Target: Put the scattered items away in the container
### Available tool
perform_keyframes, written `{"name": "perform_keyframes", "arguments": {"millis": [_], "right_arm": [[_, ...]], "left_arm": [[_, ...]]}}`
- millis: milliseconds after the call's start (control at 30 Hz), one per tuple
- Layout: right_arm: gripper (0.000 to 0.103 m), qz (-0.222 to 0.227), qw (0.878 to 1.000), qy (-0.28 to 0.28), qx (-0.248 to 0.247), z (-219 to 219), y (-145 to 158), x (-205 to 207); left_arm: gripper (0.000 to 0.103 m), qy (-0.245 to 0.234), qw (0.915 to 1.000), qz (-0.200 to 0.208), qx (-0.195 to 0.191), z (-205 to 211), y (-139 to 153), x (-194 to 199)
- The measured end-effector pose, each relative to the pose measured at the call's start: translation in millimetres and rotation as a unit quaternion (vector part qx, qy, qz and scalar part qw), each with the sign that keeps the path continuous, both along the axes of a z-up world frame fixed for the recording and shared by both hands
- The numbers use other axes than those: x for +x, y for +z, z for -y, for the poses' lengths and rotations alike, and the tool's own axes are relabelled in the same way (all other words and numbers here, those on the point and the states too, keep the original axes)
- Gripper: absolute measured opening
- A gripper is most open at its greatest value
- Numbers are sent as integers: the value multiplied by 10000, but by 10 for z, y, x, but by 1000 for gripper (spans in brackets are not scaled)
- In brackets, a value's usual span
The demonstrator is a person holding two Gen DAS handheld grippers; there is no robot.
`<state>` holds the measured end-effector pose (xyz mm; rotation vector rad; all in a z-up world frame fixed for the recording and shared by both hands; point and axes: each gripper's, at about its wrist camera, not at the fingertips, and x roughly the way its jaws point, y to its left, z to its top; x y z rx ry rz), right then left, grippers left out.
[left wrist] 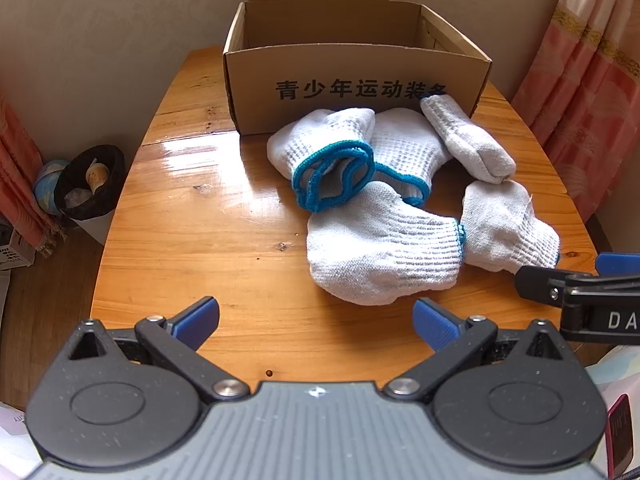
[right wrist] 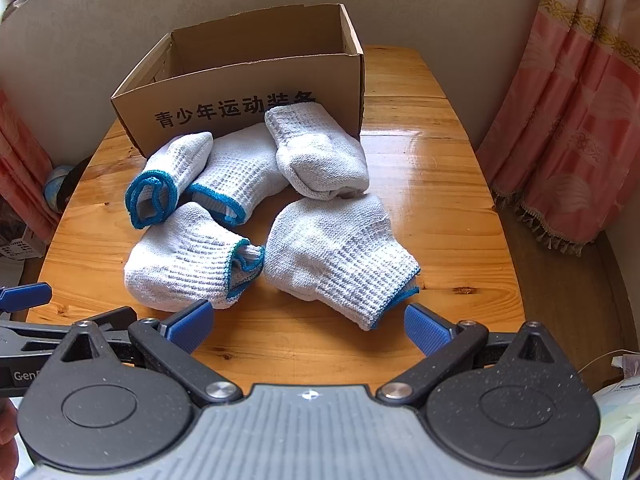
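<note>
Several white knit gloves with blue cuffs lie bundled on the wooden table (left wrist: 192,216) in front of an open cardboard box (left wrist: 356,80), which also shows in the right wrist view (right wrist: 248,92). The nearest bundle (left wrist: 380,248) lies just ahead of my left gripper (left wrist: 316,322), which is open and empty. My right gripper (right wrist: 308,326) is open and empty, its jaws just short of two bundles, one at left (right wrist: 188,260) and one at right (right wrist: 340,256). The right gripper also shows at the right edge of the left wrist view (left wrist: 576,280).
A dark bin (left wrist: 90,182) and a globe (left wrist: 46,188) stand on the floor left of the table. Pink curtains (right wrist: 580,128) hang at right. The wall is close behind the box. The box looks empty as far as I can see inside.
</note>
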<state>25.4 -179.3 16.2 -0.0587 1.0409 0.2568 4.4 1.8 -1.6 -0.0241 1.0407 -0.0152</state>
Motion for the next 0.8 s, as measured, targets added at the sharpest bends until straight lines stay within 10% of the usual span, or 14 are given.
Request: {"name": "perform_keyframes", "arguments": {"millis": [800], "right_arm": [[103,-32,9997,188,173,-116,62,391]], "left_arm": [[102,38,9999,40,86,-140,53,394]]}}
